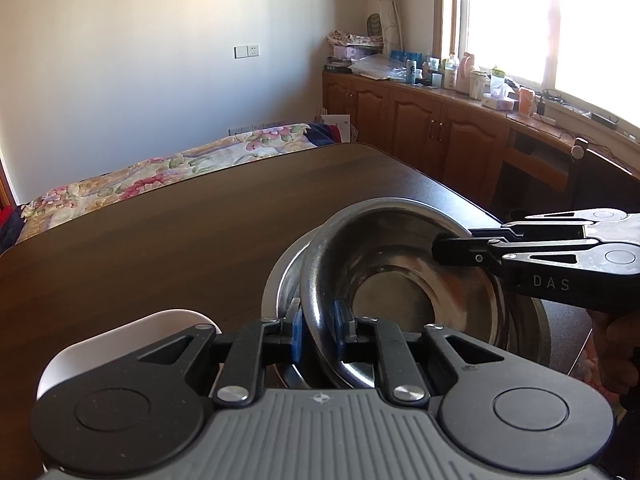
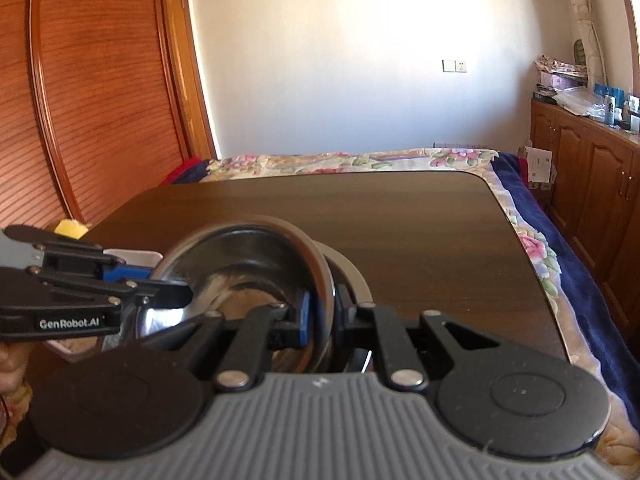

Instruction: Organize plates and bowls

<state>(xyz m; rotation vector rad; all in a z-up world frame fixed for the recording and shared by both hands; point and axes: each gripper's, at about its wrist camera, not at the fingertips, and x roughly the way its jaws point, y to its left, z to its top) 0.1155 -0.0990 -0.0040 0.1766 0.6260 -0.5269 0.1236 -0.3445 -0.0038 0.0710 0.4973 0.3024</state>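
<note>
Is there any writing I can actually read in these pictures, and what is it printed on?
"DAS": on the side of the right claw, seen from the left camera.
"GenRobot.AI": on the side of the left claw, seen from the right camera.
Bottles and boxes on the cabinet top: labels too small to read.

1. "DAS": pale capitals on the black side of the right gripper [image 1: 456, 254], as seen from the left wrist view (the letters run toward the frame edge, and more of the word may be cut off).

2. "GenRobot.AI": white lettering on the black side of the left gripper [image 2: 176, 294], as seen from the right wrist view.

3. Small emblem marks: one on the grey ribbed body of each gripper near the camera, too small to read.

4. Bottles and boxes [image 1: 436, 68] on the wooden cabinet: labels present, none legible.
</note>
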